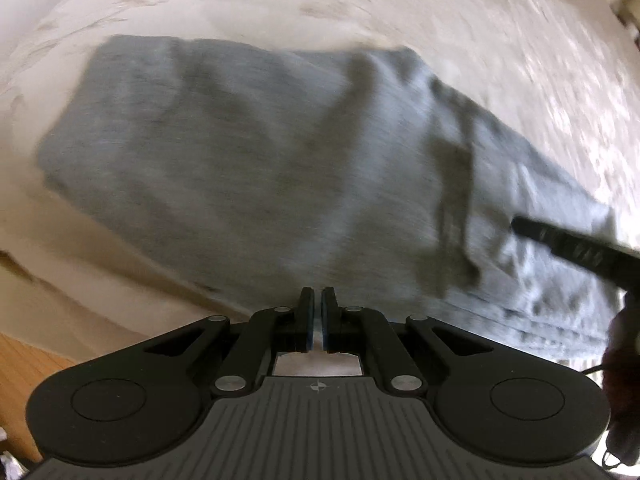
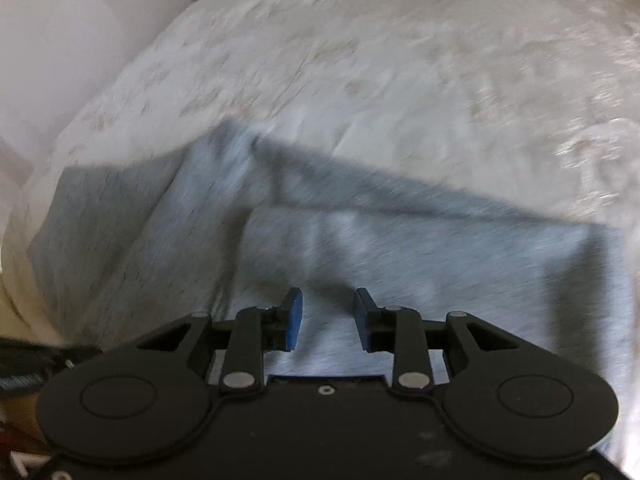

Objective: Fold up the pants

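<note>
Grey pants (image 1: pixel 256 152) lie spread on a white patterned bed cover (image 1: pixel 280 4), partly folded, with a crease running across them. My left gripper (image 1: pixel 317 294) is shut with nothing between its pads, at the near edge of the pants. In the right wrist view the pants (image 2: pixel 400 248) fill the lower half, with a folded layer on the left. My right gripper (image 2: pixel 328 300) is open and empty, just above the cloth. A dark finger of the right gripper (image 1: pixel 576 246) shows over the pants at the right of the left wrist view.
The bed cover (image 2: pixel 400 60) stretches beyond the pants. A wooden floor (image 1: pixel 24 376) shows at the lower left past the bed edge. A pale wall (image 2: pixel 60 20) stands at the upper left of the right wrist view.
</note>
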Available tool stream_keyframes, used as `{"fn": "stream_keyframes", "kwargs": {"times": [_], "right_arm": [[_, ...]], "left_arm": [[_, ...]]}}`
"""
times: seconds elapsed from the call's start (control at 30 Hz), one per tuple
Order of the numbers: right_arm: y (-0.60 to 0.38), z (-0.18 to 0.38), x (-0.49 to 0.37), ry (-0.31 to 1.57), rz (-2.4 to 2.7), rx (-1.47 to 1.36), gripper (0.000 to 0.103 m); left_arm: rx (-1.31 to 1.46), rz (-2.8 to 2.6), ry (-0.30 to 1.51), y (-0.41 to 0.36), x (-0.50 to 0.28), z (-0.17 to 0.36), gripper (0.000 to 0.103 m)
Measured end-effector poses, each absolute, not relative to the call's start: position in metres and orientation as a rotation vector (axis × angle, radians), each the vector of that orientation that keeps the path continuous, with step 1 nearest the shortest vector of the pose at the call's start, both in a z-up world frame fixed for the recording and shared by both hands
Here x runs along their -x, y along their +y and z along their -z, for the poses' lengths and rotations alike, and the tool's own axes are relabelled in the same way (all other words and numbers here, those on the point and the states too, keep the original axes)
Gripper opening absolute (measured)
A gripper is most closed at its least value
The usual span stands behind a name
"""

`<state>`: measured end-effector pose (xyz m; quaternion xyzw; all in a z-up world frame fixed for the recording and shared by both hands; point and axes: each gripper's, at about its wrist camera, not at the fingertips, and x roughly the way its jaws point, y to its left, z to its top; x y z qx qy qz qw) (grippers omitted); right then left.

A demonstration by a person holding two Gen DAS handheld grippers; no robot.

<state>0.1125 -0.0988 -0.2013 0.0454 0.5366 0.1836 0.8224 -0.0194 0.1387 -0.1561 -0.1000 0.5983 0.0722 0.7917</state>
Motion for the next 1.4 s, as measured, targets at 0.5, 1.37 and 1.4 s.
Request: {"fn": "stream_keyframes", "kwargs": {"times": [0.5, 1.37, 1.4], "right_arm": [[0.043, 0.193, -0.173, 1.088, -0.365, -0.101, 0.022], [0.06, 0.19, -0.092, 1.153, -0.184, -0.135, 0.022], [0.06, 0.189, -0.09, 1.154, -0.183, -0.138, 0.022]], "left_arm": [[0.156, -0.112, 1.163, 0.26, 0.002, 0.114, 0.005], [0.319, 0.087, 1.206, 0.351, -0.058, 0.168, 0.081], [0.333, 0.096, 1.211, 0.351, -0.06, 0.172, 0.082]]}}
